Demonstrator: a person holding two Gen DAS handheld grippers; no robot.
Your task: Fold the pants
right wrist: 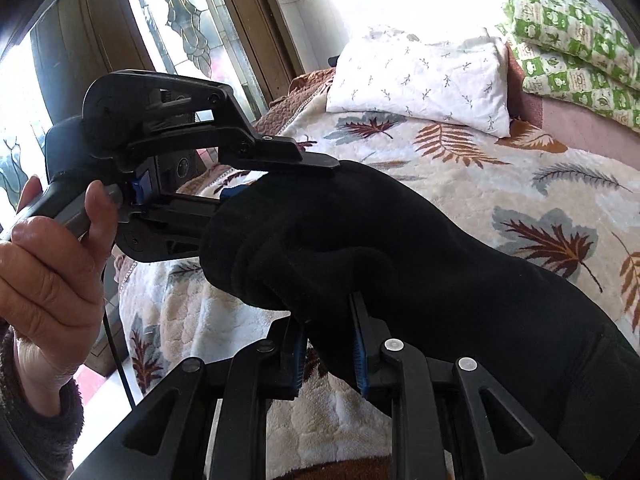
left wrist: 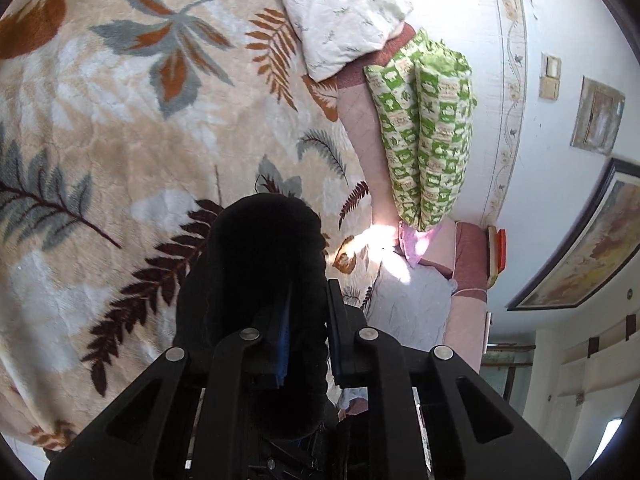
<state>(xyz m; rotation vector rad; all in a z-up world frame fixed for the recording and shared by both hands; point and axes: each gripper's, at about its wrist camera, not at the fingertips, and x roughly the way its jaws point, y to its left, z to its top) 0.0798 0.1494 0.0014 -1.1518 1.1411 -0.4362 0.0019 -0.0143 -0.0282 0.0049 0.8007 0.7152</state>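
The black pants (right wrist: pixel 440 260) hang bunched in the air above the bed, stretched between both grippers. In the right wrist view my right gripper (right wrist: pixel 328 344) is shut on a thick fold of the cloth, its blue pads pressing from both sides. My left gripper (right wrist: pixel 276 180), held by a hand (right wrist: pixel 48 280) at the left, clamps the pants' other bunched end; its lower finger is hidden by cloth. In the left wrist view the left gripper (left wrist: pixel 308 320) is shut on the black pants (left wrist: pixel 260 248), which cover most of the left finger.
A leaf-patterned blanket (right wrist: pixel 500 184) covers the bed below. A white pillow (right wrist: pixel 420 84) and green patterned pillows (right wrist: pixel 572 52) lie at the head by the wall. A stained-glass window (right wrist: pixel 184 20) stands at the left. Framed pictures (left wrist: pixel 592 248) hang on the wall.
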